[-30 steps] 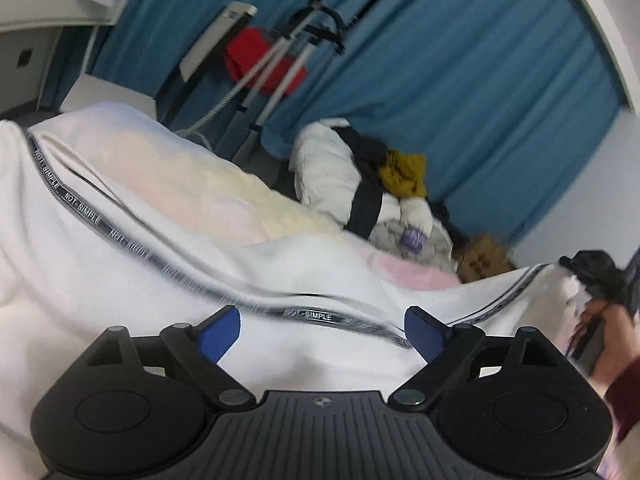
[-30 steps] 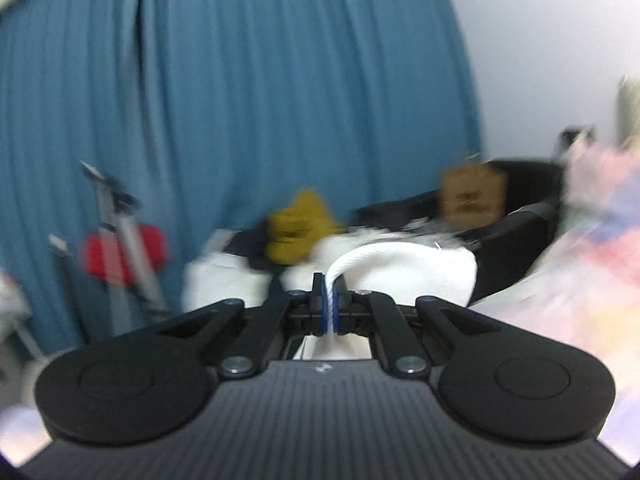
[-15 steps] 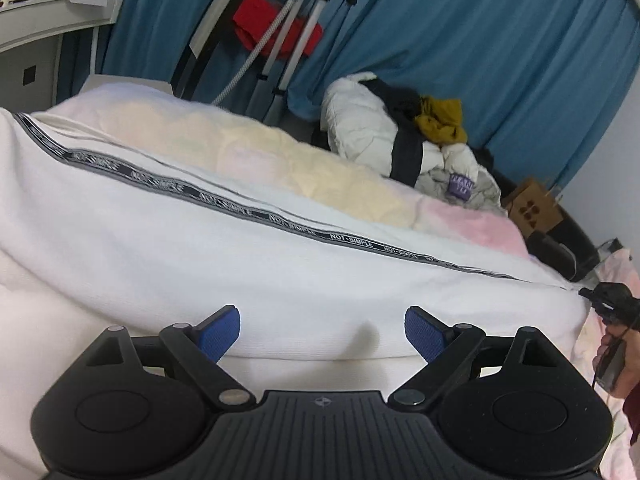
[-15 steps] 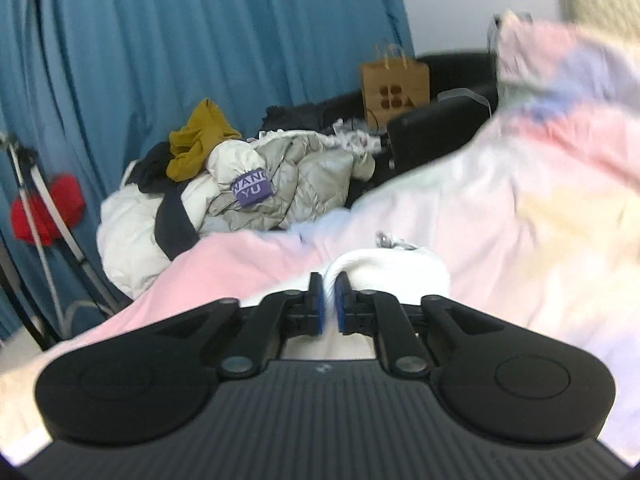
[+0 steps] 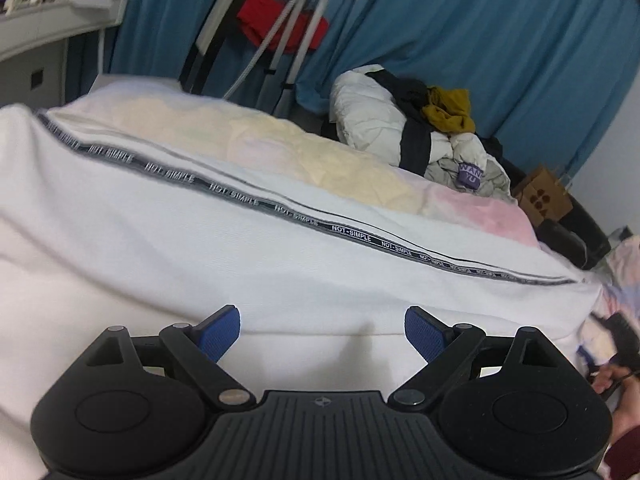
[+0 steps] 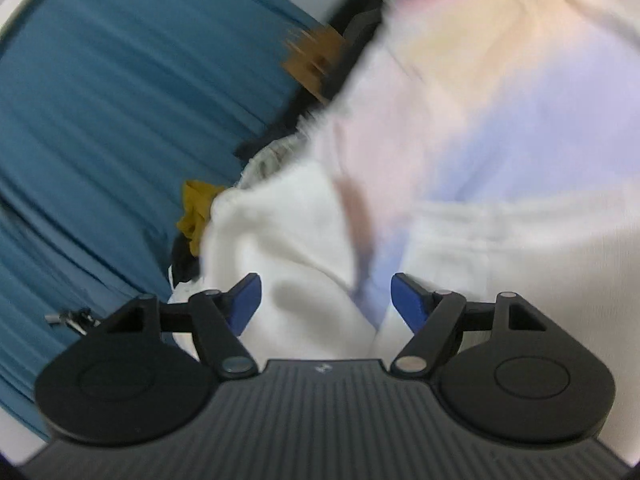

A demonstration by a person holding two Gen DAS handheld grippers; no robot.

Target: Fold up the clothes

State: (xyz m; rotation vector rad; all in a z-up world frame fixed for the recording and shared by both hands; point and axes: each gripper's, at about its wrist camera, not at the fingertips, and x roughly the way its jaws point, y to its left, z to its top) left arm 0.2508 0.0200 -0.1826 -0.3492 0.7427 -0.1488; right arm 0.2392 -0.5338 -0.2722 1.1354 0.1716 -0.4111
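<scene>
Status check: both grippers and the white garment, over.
Left hand-held gripper open, empty. Right hand-held gripper open, empty. White garment laid folded on bed, stripe up. Nothing in the way.

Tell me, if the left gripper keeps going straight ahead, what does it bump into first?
Most likely the white garment. The left gripper has its jaws wide open, and the white cloth fills the view just past them, though depth is hard to judge.

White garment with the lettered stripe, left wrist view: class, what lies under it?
Beyond the white garment, a pastel bedspread shows, running under it. What lies directly beneath the garment is covered.
</scene>
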